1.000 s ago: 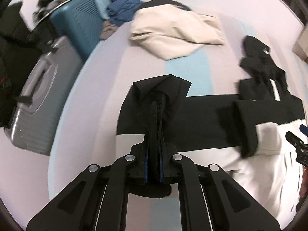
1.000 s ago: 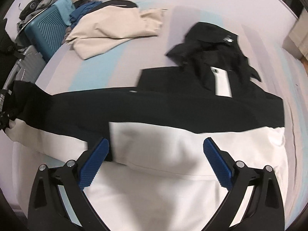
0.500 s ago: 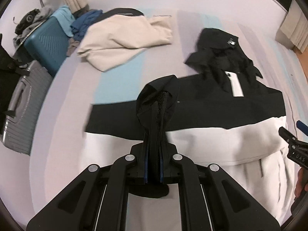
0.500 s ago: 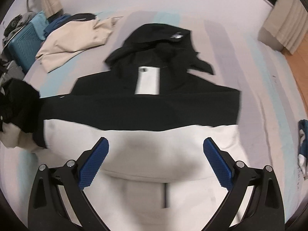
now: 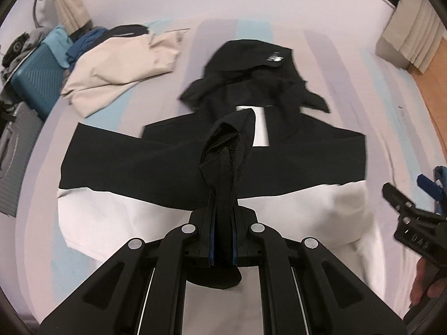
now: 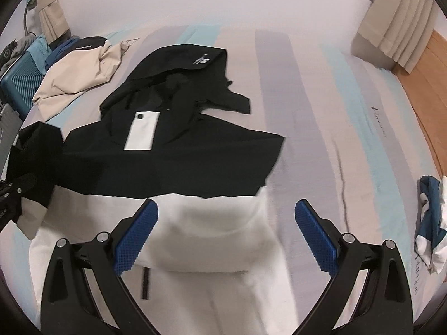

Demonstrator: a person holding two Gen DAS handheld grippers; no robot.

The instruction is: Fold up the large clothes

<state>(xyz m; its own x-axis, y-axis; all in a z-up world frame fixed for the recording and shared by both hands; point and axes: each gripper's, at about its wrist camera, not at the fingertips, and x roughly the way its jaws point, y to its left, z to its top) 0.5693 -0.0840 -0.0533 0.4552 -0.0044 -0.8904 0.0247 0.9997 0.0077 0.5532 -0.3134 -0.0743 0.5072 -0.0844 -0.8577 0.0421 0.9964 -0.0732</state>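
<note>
A black-and-white hooded jacket lies flat on the bed, hood toward the far side; it also shows in the right wrist view. My left gripper is shut on the black sleeve cuff and holds it above the jacket's middle. My right gripper is open and empty over the jacket's white lower part near its right edge. The right gripper shows at the right edge of the left wrist view.
A beige garment lies at the bed's far left, with blue clothes and a teal suitcase beside it. A grey suitcase stands left of the bed. A blue-and-white cloth lies at the bed's right edge. The bed has a striped sheet.
My left gripper has carried the sleeve cuff rightward across the jacket to over its middle. My right gripper has moved right toward the jacket's right edge, still open.
</note>
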